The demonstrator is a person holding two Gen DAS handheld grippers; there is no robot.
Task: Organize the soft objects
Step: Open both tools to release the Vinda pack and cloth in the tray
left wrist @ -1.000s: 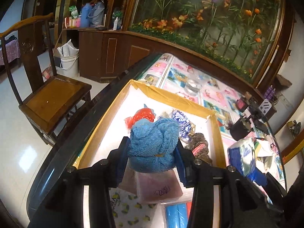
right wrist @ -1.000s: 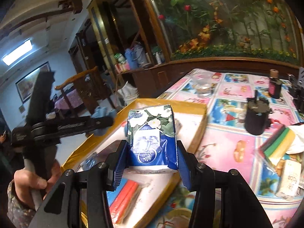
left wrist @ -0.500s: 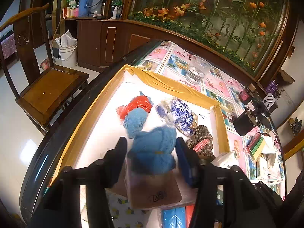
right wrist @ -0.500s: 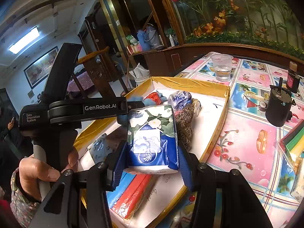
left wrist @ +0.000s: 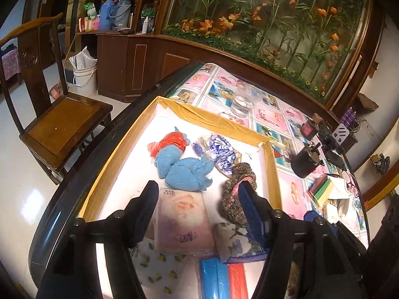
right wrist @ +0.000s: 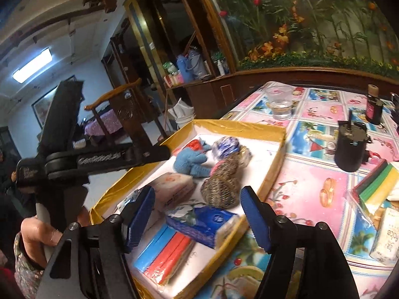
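A shallow yellow-rimmed tray (left wrist: pixel 219 117) (right wrist: pixel 249 125) holds soft things. A blue knitted piece (left wrist: pixel 188 174) (right wrist: pixel 190 162) lies in its middle, beside a second blue knit with red plastic (left wrist: pixel 169 148). A blue flowered tissue pack (right wrist: pixel 203 223) (left wrist: pixel 237 241) lies near the tray's front edge. My left gripper (left wrist: pixel 197 209) is open and empty above a pink tissue pack (left wrist: pixel 182 221). My right gripper (right wrist: pixel 195 214) is open and empty just above the blue tissue pack.
The tray also holds a brown knit roll (left wrist: pixel 235 194) (right wrist: pixel 220 184), a blue-white bag (left wrist: pixel 222 150) and blue and red rolls (right wrist: pixel 164 251). On the tablecloth stand a glass (left wrist: pixel 242 101), a black cup (right wrist: pixel 350 144) and coloured sponges (right wrist: pixel 376 184). A wooden chair (left wrist: pixel 59 122) stands at the left.
My left gripper opened and dropped the blue knit into the tray, then drew back. My right gripper opened and let the blue tissue pack down at the tray's front.
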